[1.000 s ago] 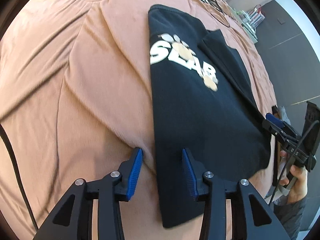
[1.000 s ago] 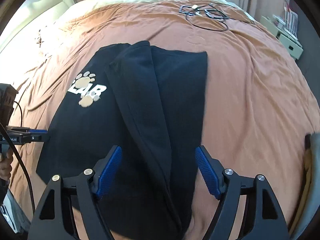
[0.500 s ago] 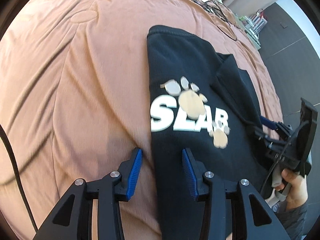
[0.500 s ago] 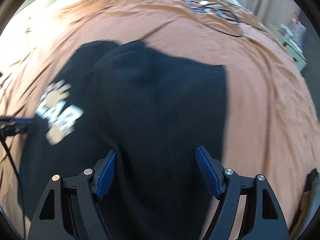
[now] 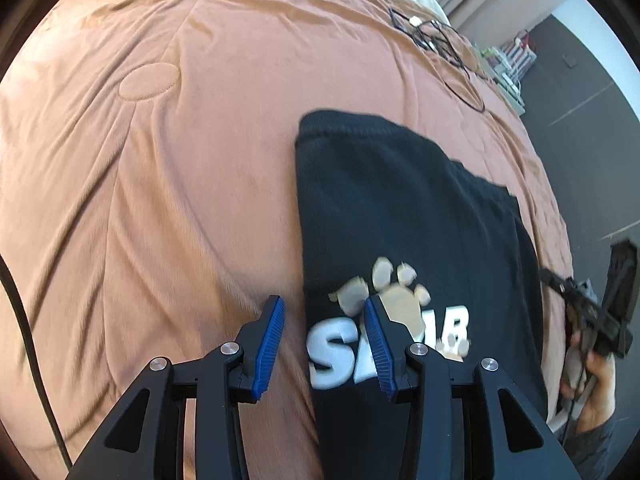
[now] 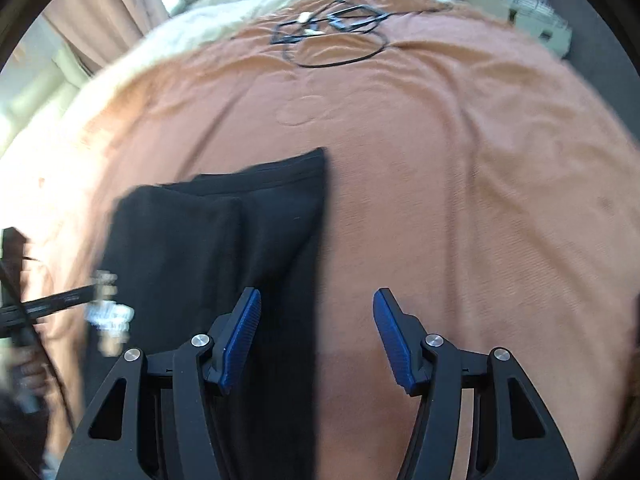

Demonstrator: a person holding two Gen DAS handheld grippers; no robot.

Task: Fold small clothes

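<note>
My left gripper (image 5: pixel 324 336) hangs over the left folded edge of the black shirt (image 5: pixel 400 216). Its jaws stand apart, one blue pad over the bare rust-coloured bedspread (image 5: pixel 160 200), the other over the white lettering and tan paw prints (image 5: pixel 400 300). The edge lies between the pads, but neither presses on it.

The shirt lies flat on the bedspread, narrowed lengthwise, with a further black layer folded over from its right side. Its far hem runs straight across. Beyond it, near the bed's far end, a tangle of black cables (image 5: pixel 440 44) lies on the cover.

My right gripper (image 6: pixel 316 336) sits over the shirt's right edge (image 6: pixel 320 240). Its jaws are closing, yet a wide gap remains: left pad over black cloth, right pad over bedspread, neither touching. The right-wrist view is blurred, so whether the tips brush the fabric I cannot tell. My right hand (image 5: pixel 596 384) shows at the bed's right side.
</note>
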